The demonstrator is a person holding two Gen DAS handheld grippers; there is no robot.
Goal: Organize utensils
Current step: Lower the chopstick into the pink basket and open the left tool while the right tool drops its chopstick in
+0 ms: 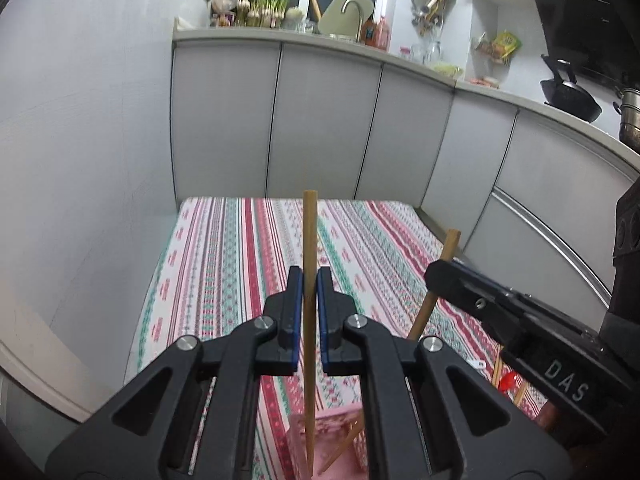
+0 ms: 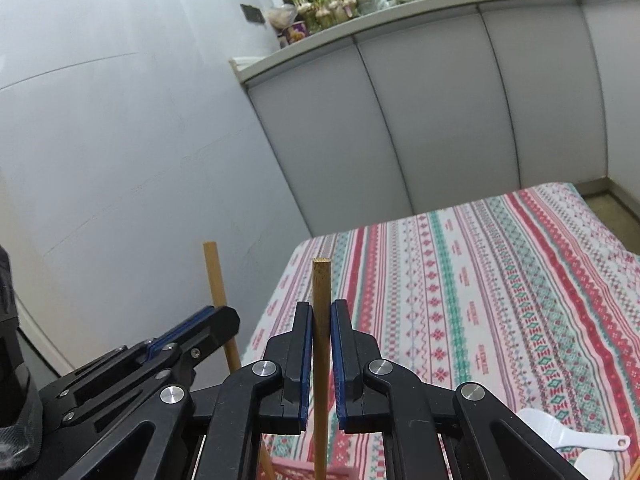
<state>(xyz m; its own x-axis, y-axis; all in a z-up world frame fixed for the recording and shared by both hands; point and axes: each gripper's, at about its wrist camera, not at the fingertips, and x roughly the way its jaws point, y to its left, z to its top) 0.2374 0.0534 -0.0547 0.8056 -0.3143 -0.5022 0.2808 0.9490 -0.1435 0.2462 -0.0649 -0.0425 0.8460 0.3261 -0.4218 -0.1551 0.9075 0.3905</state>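
Chopsticks are what both grippers are dealing with right now, one wooden stick each. They're looking light, thin and stiff, with a smooth round shaft, so I'm guessing they're prone to swiveling or sliding between flat pads if the squeeze is only light. Taking hold a bit above the middle, like here, seems sensible since it's leaving a long lower end to aim with.

The left gripper (image 1: 309, 280) is pinching its chopstick (image 1: 309, 240) between the blue pads (image 1: 295, 300), jaws nearly pressed together with just the stick between them. That stick is standing upright, its top poking well above the fingertips and its lower end reaching down into a pink holder (image 1: 336, 432) on the striped tablecloth (image 1: 224, 264), where another stick is already leaning.

The right gripper (image 2: 321, 312) is doing the same, jaws closing tight on the second chopstick (image 2: 321, 280), also upright, and the pink holder's rim (image 2: 312, 472) is just peeking in right below it. Both grippers are hanging close together above the holder.

A white spoon (image 2: 560, 432) is lying on the cloth off to the right, untouched.
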